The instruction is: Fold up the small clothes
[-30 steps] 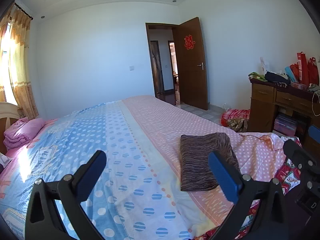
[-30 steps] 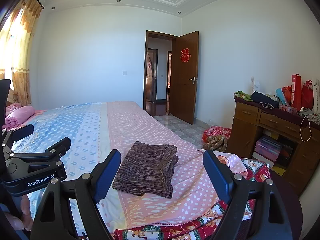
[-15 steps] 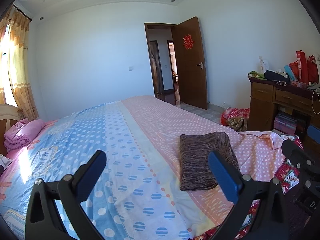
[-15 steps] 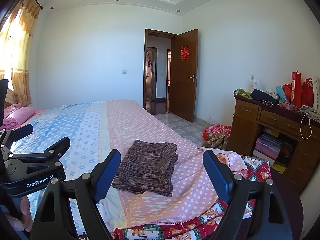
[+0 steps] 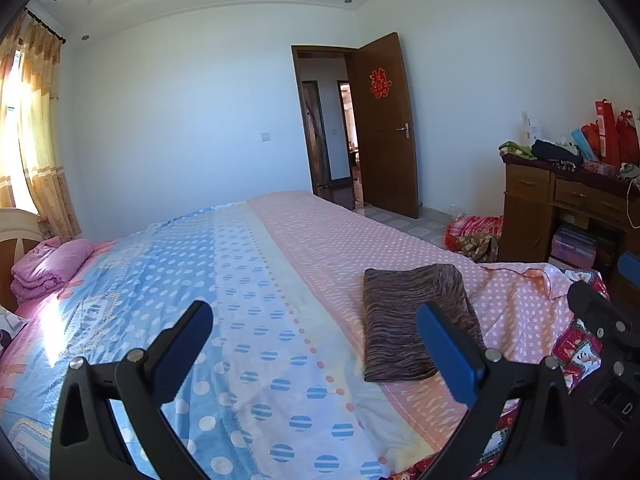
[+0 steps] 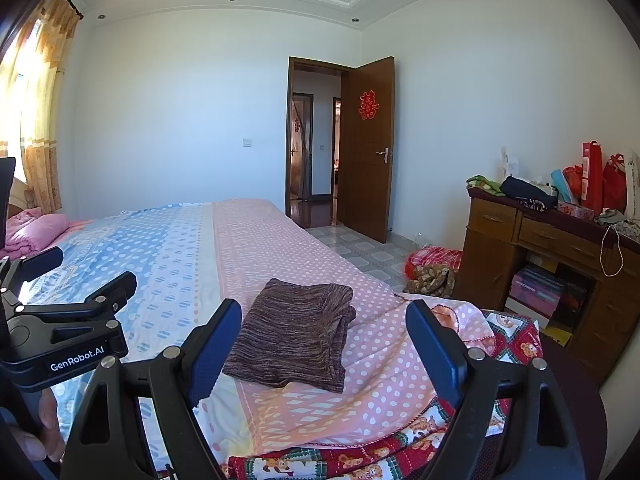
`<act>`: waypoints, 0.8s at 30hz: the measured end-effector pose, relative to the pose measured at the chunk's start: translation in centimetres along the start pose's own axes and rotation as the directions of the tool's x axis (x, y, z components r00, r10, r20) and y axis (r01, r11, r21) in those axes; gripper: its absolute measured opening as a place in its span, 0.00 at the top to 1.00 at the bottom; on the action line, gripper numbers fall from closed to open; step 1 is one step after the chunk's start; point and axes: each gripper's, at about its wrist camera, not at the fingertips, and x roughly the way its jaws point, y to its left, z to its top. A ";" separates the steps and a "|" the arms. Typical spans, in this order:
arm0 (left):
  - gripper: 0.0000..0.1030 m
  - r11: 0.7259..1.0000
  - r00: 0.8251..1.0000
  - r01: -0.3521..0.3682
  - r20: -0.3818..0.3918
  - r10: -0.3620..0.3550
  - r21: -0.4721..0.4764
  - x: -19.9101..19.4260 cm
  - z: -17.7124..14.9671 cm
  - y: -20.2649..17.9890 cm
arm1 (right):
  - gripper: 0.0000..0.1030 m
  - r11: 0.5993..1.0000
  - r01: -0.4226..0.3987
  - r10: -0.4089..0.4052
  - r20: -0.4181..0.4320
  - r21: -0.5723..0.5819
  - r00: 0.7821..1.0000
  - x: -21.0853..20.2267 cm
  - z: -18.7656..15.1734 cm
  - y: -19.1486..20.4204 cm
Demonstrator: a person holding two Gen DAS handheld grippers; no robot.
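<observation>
We hold both grippers tilted slightly downward — left gripper (image 5: 316,340) jaws wide apart, nothing between; right gripper (image 6: 324,336) likewise, left unit at its 9 o'clock.

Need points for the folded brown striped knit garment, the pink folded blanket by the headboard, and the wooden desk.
folded brown striped knit garment (image 6: 292,332): right wrist view, centre of its top face.
pink folded blanket (image 5: 52,266): left wrist view, middle of the bundle.
wooden desk (image 6: 494,220): right wrist view, left drawer front.

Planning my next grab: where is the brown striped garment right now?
The brown striped garment lies folded on the pink dotted half of the bedspread, near the bed's near corner, ahead of the open right gripper, untouched; the left wrist view shows it right of centre.
</observation>
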 end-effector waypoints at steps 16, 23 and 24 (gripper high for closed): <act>0.00 0.999 0.999 -0.032 -0.022 0.032 0.020 0.5 0.0 -0.5 | 0.18 1.000 0.007 -0.007 -0.004 -0.001 1.000 -0.2 -0.3 -0.1; 0.00 0.998 0.998 0.056 -0.039 -0.055 0.001 0.8 -0.3 -0.2 | 0.18 1.000 0.010 -0.010 -0.006 -0.008 1.000 -0.2 -0.4 0.2; 0.00 0.999 0.998 0.052 -0.033 -0.052 0.004 0.8 -0.3 -0.2 | 0.18 1.000 0.008 -0.008 -0.010 -0.007 1.000 -0.1 -0.4 0.2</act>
